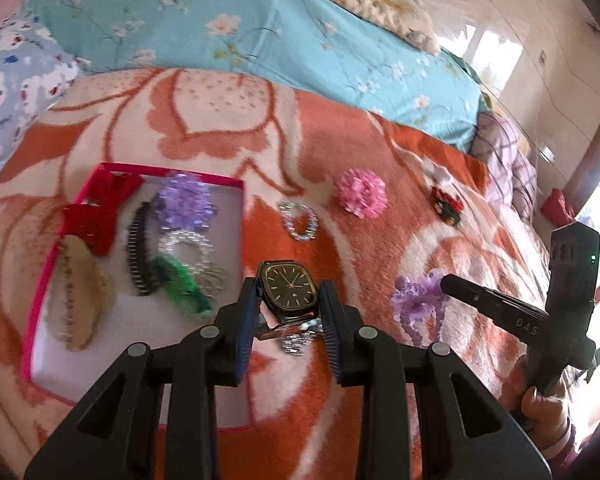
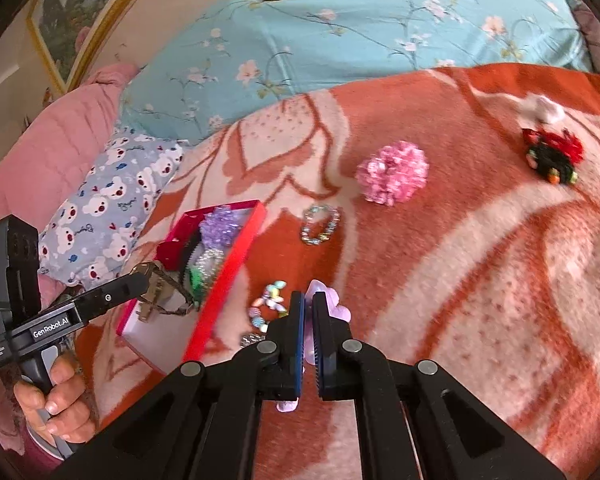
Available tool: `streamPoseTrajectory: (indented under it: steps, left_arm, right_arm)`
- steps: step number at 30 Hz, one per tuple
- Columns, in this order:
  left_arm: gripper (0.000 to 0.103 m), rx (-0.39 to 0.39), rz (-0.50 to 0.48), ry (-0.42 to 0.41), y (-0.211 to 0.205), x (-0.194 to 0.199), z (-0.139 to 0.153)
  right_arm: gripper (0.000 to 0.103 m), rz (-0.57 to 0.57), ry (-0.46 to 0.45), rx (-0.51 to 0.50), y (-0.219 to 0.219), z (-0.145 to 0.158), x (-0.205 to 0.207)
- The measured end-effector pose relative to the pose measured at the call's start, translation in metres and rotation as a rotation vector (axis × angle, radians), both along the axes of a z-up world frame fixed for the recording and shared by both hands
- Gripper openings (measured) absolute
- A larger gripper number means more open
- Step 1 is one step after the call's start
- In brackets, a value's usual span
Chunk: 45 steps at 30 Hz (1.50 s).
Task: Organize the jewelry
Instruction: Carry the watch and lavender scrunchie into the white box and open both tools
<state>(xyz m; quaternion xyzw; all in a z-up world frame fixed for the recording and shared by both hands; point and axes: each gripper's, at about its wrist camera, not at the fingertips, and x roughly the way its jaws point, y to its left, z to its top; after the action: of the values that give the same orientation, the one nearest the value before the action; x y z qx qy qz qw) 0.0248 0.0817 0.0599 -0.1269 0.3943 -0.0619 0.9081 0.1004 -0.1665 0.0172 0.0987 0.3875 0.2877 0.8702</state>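
My left gripper point(image 1: 290, 290) is shut on a black-faced wristwatch point(image 1: 287, 287) by its case, the metal band hanging below. In the right wrist view the watch point(image 2: 153, 286) hangs over the near end of the pink box point(image 2: 228, 276). The box point(image 1: 40, 292) holds a purple flower, red bows, a black comb, a tan clip and green and clear bead rings. My right gripper point(image 2: 308, 302) is shut on a lilac beaded hair piece point(image 2: 337, 309). In the left wrist view that hair piece point(image 1: 414, 306) hangs from the right gripper point(image 1: 446, 282), just over the blanket.
On the orange and cream blanket point(image 2: 480, 280) lie a bead bracelet point(image 2: 320, 225), a pink flower point(image 2: 394, 176), a red and black hair tie point(image 2: 552, 156), a pastel bead bracelet point(image 2: 269, 307) and a silver chain point(image 1: 298, 342). A teal quilt point(image 1: 228, 20) and pillows lie behind.
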Motion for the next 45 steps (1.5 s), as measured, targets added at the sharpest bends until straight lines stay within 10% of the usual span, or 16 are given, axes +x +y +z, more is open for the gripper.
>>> streamPoseTrajectory:
  steps: [25,45]
  left_arm:
    - [0.028,-0.040,0.179,0.078,0.097,-0.015,-0.055]
    - [0.028,-0.015,0.179,0.189,0.104,0.010,-0.097]
  right_arm:
    - [0.003,0.262,0.018,0.056,0.177,-0.004,0.035]
    - [0.003,0.252,0.078,-0.042,0.211,-0.062,0.078]
